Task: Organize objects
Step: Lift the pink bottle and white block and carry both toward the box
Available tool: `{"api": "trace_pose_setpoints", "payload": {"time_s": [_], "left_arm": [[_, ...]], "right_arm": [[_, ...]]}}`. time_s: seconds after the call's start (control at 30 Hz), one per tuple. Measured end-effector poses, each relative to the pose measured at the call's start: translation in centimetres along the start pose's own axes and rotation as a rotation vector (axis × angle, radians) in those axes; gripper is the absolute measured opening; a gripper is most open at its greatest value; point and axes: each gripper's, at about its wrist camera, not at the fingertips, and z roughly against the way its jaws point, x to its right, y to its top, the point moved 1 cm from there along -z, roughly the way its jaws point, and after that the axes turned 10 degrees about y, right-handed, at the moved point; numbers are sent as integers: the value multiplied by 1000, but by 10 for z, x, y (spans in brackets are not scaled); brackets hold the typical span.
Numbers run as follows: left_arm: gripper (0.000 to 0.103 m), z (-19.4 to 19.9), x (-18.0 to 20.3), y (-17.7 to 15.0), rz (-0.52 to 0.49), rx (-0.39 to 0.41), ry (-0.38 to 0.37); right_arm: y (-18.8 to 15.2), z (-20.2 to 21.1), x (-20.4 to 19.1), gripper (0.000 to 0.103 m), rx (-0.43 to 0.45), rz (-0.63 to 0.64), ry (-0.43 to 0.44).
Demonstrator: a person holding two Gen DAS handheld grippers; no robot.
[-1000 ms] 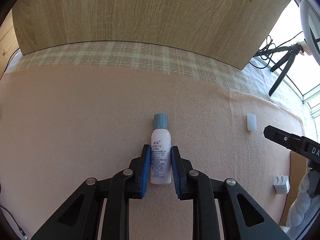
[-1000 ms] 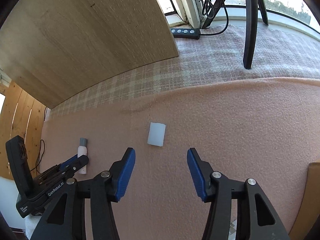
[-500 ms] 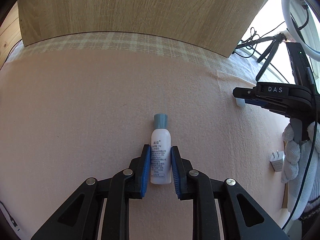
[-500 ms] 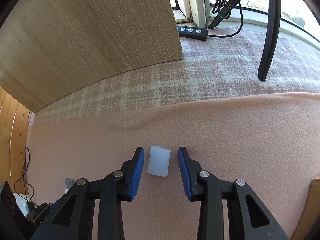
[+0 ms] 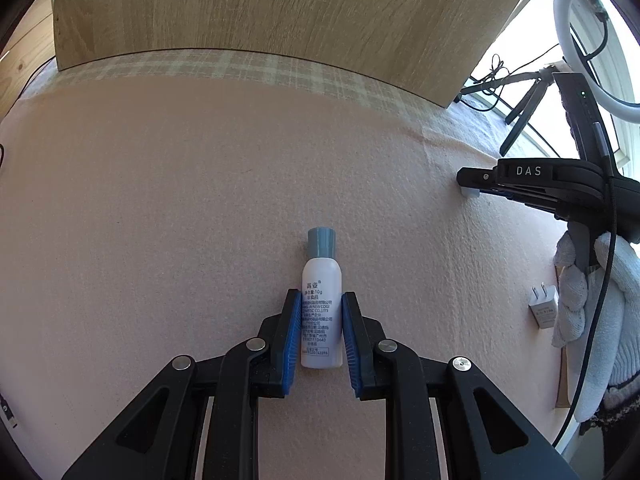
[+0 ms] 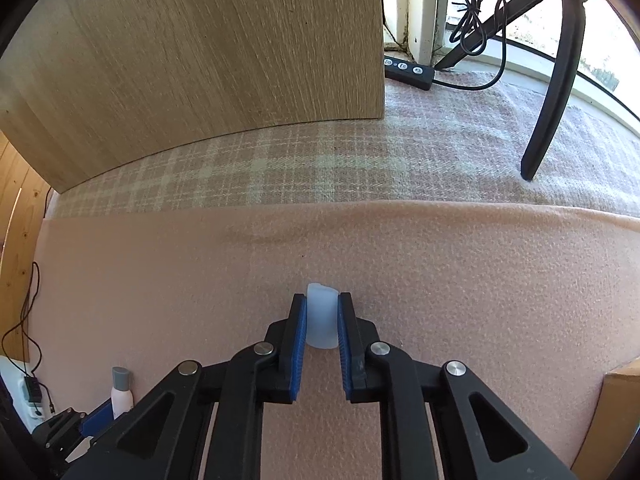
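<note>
**Both grippers closed on small items on the pink blanket**

The left gripper [image 5: 322, 332] has its blue pads pressed against the sides of a small white bottle [image 5: 322, 312] with a grey-blue cap, which lies on the pink blanket [image 5: 160, 220] with the cap pointing away. The right gripper [image 6: 322, 326] is closing its jaws on a small translucent white cap [image 6: 321, 320], and the pads already touch both its sides; the cap sits on the same blanket, to the right of the bottle and farther away.

Nothing lies close around either item. Beyond the blanket's far edge runs a strip of plaid cloth [image 6: 300, 168], and behind that stands a light wooden panel [image 5: 260, 12] that closes off the far side. To the far right, a black tripod leg [image 6: 548, 92] rests on the plaid cloth, with a black cable remote [image 6: 408, 70] by the window frame. A white plug adapter [image 5: 543, 306] lies on the blanket at the right, near a hand in a white glove [image 5: 592, 300] that holds the right gripper. A wooden edge [image 6: 620, 404] shows at the near right
</note>
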Motion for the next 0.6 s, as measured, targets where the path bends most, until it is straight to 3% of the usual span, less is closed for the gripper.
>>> {"api": "trace_pose_setpoints", "payload": {"time_s": [0.27, 0.43, 0.6], "left_arm": [[21, 8, 4, -16, 27, 8, -24], [21, 17, 6, -29, 31, 13, -25], [21, 28, 10, -42, 17, 17, -19]], "right_arm": [[-44, 32, -1, 11, 20, 17, 47], [-52, 52, 9, 11, 19, 12, 103], [-84, 70, 13, 11, 8, 14, 165]]}}
